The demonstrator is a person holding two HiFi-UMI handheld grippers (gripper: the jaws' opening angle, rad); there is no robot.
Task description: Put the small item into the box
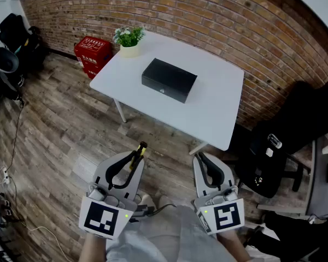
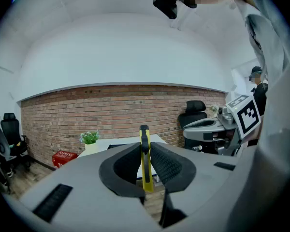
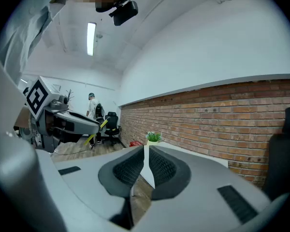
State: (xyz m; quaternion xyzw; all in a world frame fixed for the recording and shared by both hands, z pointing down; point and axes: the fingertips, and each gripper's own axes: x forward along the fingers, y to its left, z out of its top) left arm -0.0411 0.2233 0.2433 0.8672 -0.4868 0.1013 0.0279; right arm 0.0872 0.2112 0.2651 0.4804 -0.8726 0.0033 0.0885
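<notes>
Left gripper view: clamped on a yellow utility knife [image 2: 145, 172], set on edge between the pads, long axis running along the jaws, black end forward and uppermost. Head view: same knife [image 1: 139, 152] aimed away from the body toward the white tabletop [image 1: 218, 108], short of its near edge, above the wooden floor [image 1: 71, 130]. Carried in the left gripper [image 1: 132, 157], low and close to the torso, level with the right gripper [image 1: 201, 158]. Right gripper view: pads drawn together to a thin slit, nothing between. Farther out on the tabletop: closed black box [image 1: 169, 79], well apart from the knife; potted plant [image 1: 129, 39] at the far corner.
</notes>
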